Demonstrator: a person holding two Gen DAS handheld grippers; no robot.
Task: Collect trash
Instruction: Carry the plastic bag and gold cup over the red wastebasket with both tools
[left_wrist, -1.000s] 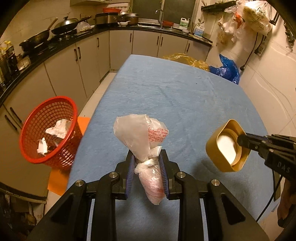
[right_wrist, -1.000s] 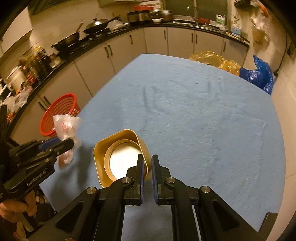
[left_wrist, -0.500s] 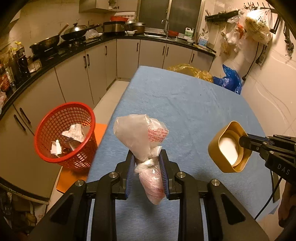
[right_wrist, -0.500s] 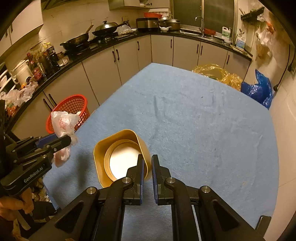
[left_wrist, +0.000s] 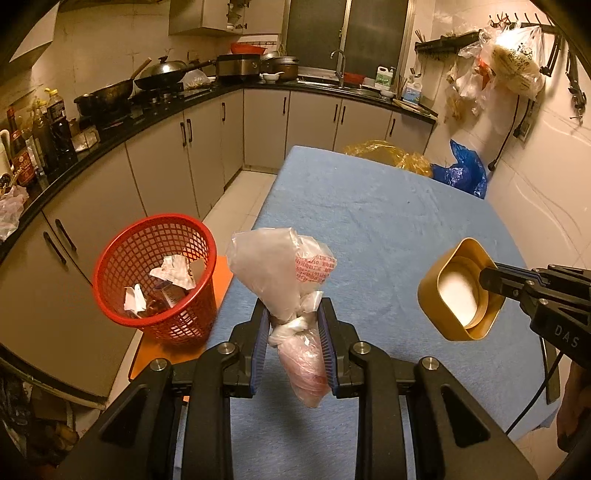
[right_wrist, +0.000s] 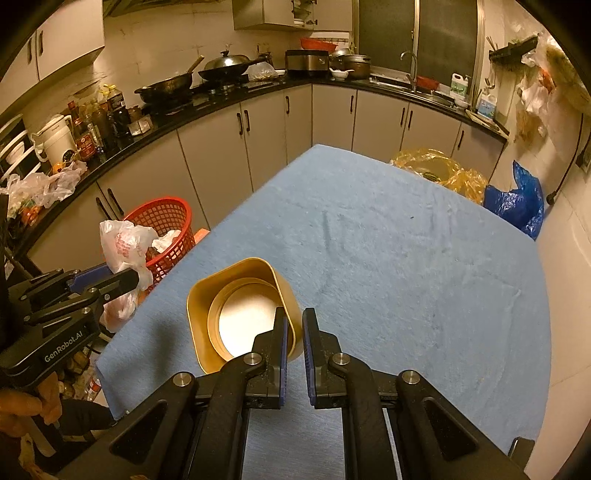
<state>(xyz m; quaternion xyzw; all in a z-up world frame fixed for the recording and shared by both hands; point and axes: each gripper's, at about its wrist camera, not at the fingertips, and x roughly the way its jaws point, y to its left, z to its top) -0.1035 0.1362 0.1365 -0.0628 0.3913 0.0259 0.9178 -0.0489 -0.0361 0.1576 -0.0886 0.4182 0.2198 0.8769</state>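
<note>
The left gripper (left_wrist: 293, 332) pinched a knotted clear plastic bag (left_wrist: 284, 273) at its tied neck, the puffed top with red print standing above the blue pads and a pinkish tail hanging below them. The bag was held in the air over the near left edge of the blue-covered table (left_wrist: 388, 221). To the left of the bag and lower, on the floor beside the table, stood a red mesh basket (left_wrist: 122, 258) on an orange mat (left_wrist: 147, 350), with crumpled paper scraps (left_wrist: 173, 273) inside.

The right gripper (right_wrist: 294, 332) had its jaws pressed nearly together on the near wall of a gold square-cornered tin (right_wrist: 236, 291), one pad inside and one outside. The tin was tilted with its open mouth toward the camera, showing a pale round base, and hung above the near part of the table, to the right of the bag.

At the table's far right corner lay a yellow plastic bag (right_wrist: 439, 166) and a blue plastic bag (right_wrist: 517, 199).
</note>
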